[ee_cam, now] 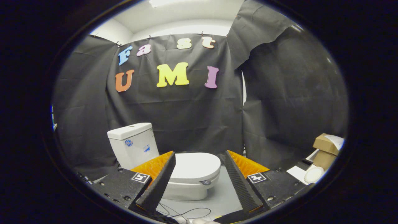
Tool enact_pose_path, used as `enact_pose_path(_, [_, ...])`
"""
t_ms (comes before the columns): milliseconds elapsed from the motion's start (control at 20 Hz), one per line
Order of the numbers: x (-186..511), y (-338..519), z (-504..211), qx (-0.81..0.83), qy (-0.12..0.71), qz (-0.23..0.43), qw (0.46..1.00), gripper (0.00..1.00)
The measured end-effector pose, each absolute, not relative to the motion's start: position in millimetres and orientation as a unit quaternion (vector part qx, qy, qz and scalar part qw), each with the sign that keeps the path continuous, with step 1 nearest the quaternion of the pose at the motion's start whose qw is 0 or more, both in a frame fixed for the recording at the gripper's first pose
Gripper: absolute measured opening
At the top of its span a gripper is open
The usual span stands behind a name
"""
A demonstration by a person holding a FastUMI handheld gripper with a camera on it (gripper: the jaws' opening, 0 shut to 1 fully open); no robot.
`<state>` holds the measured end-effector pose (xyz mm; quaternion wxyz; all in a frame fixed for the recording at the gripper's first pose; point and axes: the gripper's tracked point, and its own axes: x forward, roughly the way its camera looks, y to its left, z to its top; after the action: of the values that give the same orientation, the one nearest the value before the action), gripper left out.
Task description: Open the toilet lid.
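Note:
A white toilet stands ahead on the pale floor, its tank [133,144] against the black cloth wall. The lid [194,166] lies flat and closed over the bowl [186,191]. My gripper [199,157] is open, its two black ribbed fingers spread wide with orange backing. The lid shows between and beyond the fingers, some way off. The left finger [160,180] overlaps the lid's near left edge in the view. Nothing is held between the fingers.
Brown cardboard boxes [325,149] and a white round object [313,175] sit on the floor to the right of the toilet. Thin cables [183,213] trail over the floor just below the fingers. Black cloth walls close in behind and on both sides.

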<state>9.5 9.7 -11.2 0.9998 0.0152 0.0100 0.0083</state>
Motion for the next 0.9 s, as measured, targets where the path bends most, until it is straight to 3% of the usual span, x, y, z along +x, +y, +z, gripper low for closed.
enact_pose_path(400, [60,13,9,0.024,0.002,0.014,1.0,0.99])
enact_pose_path(900, [200,-14,-10,0.119,0.016,0.016,0.993,0.98])
